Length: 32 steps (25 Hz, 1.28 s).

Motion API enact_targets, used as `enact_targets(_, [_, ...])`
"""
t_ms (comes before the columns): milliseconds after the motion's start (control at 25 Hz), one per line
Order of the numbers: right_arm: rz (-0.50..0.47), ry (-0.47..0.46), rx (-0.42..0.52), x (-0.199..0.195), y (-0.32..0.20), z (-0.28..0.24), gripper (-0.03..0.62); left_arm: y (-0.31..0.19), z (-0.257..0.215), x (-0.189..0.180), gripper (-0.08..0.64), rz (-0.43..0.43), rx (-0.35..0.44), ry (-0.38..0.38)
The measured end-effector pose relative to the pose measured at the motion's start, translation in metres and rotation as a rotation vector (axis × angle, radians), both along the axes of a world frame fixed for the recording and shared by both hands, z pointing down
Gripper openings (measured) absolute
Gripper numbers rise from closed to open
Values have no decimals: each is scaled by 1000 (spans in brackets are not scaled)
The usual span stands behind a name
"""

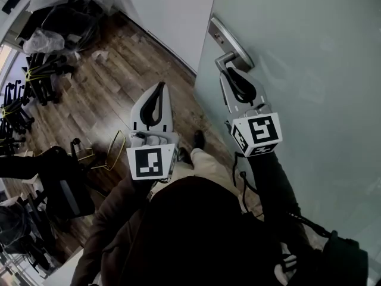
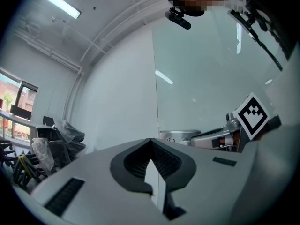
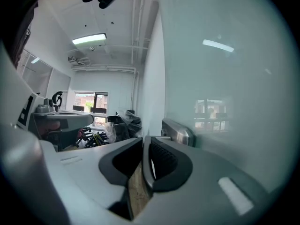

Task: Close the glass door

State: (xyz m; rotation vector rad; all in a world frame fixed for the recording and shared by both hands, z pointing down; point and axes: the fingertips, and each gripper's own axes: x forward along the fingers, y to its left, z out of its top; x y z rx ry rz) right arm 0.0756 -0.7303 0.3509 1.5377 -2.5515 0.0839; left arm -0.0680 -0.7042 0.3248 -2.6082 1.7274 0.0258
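So, over at the far left a heap of black chairs [image 1: 41, 79] is stacked on the wooden floor [image 1: 113, 88]. Next along, the left hand-held gripper [image 1: 158, 88] is held out over that floor, well apart from the door. Its jaws are pressed together at the tips with nothing caught between them. The right hand-held gripper [image 1: 231, 71] is pinched narrow too, nothing gripped. Its tips are parked just under the metal door handle [image 1: 231, 45], though actual contact can't be made out. The handle is mounted near the edge of the frosted glass door [image 1: 309, 70], which is found at the right, with a white wall [image 1: 172, 11] seen past its edge.
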Motion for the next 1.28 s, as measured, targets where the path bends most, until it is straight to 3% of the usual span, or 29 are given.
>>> enact_targets(200, [-65,-11,6,-37,24,9,57,38,19,-25,-5,-39,-2,-21])
enact_targets(520, [-191,-22,-11,-112,99,1,57,130,13,-78,-4,-195,9,-3])
enact_targets(640, [-246,-31,-16,-143,132,-4,57,174,10,-90,-3,-227,7,-34])
enact_targets(760, [-326,-49,-27,-178,172,-6,57,221,2,-115,-4,-303,-10,-32])
enact_targets(1040, [-493,-29,-50,-246,270,-5,58,322,-14,-185,-3,-494,33,5])
enact_targets(1280, [-648,-34,-52,-298,374,2,61,415,-5,-232,-3,-595,41,-7])
